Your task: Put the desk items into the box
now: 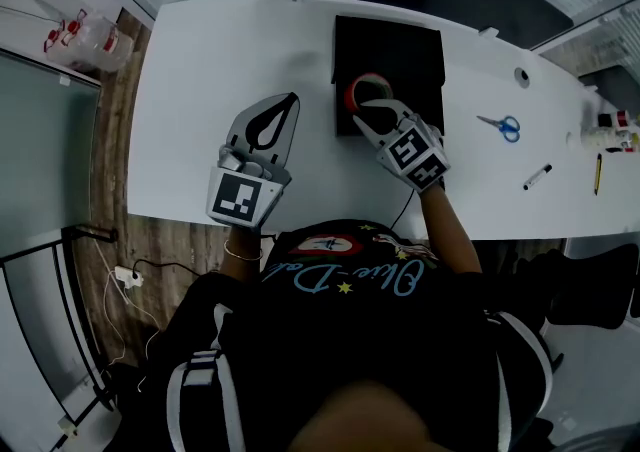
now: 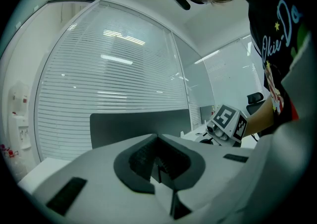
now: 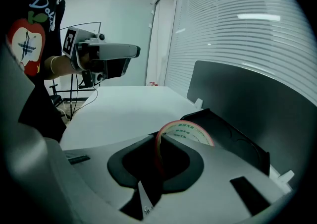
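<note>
Currently my right gripper (image 3: 158,141) has its jaws pinched on a roll of tape (image 3: 187,130). The pads clamp one side of the ring through its wall, so the roll stands on edge and sticks out past the tips. I judge the roll light and stiff, a hard core under a slick wound surface. Gripping across the wall of the ring, as I have it, seems the right hold, because squeezing across the whole hoop could let it squirt out sideways. It does not look fragile, so a short drop should do it no harm. The roll hangs over the near part of the box (image 1: 400,45), above its black inside; I cannot tell whether it touches the bottom. My left gripper (image 1: 292,100) hovers to the left of the box above the bare desk (image 1: 220,50), jaws together with nothing between them. To the right of the box lie scissors (image 1: 499,126) and, farther right, a marker (image 1: 537,177), both well apart from it.
</note>
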A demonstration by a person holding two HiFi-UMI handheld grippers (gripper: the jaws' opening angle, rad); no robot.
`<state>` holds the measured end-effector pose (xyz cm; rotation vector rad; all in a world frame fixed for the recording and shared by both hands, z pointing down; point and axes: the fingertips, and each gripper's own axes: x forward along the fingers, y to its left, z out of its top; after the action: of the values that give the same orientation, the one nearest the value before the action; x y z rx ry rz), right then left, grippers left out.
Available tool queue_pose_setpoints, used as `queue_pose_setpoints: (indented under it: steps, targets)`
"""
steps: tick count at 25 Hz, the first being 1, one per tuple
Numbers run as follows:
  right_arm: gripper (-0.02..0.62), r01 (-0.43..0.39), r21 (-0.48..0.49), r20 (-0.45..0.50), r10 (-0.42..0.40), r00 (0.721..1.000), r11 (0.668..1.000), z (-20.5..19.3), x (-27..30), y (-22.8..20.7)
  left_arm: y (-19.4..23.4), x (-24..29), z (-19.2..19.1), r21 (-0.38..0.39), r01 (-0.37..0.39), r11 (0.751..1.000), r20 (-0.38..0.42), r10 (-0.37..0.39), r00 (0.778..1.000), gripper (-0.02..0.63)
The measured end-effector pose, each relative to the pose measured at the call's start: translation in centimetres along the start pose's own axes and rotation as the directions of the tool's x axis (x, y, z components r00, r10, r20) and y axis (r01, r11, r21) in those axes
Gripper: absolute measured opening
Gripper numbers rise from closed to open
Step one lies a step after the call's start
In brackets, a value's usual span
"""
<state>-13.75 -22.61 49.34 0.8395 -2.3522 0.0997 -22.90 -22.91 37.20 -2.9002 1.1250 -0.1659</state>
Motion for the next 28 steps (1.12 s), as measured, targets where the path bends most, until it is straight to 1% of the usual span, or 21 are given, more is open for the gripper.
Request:
queue_pose_setpoints:
  steps: [10,16,28]
  targets:
    - [0.046,-0.047,0.008,-0.057,0.048,0.997,0.999,-1.6,1.7,0.3,0.5,0.7,-1.1,-0.030,0.002,1.000,-0.016,-0.002,1.000,-0.009]
    - [0.046,-0.079,-0.011,-0.094,0.077,0.993,0.997,-2.2,2.8,0.9,0.7,0.5,-1.5,-0.034,0.000,0.999,-0.022,-0.001,1.000,-0.009]
    - [0.046,-0.078,-0.021,-0.128,0.074,0.989,0.997,-2.6,4.1,0.5,1.4,0.2,-2.2,-0.051,-0.016,0.999,-0.033,0.015,0.999,-0.009]
